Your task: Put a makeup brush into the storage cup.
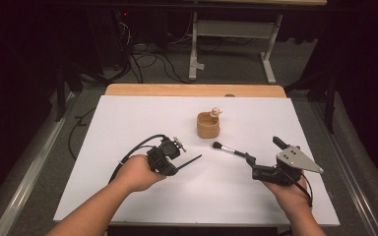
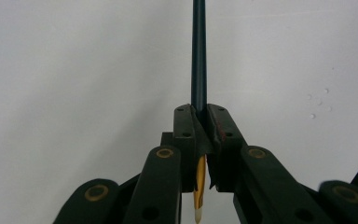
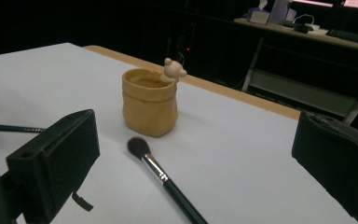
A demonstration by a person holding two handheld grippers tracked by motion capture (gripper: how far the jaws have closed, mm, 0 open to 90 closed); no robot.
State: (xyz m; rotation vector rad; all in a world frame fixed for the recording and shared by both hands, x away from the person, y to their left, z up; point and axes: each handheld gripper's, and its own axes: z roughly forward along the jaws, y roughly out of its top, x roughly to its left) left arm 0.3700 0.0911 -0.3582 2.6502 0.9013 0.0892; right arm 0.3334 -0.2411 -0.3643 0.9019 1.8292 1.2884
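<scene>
Dark brush handle [image 2: 199,56] between (closed) left fingers [image 2: 185,135]

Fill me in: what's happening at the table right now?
A person works with two handheld grippers over a white table. The left gripper is shut on a thin dark brush, its handle sticking out past the jaws. The right gripper is open, jaws wide either side of a makeup brush lying on the table, not gripped. Beyond it stands a tan cup with a small bear figure.
</scene>
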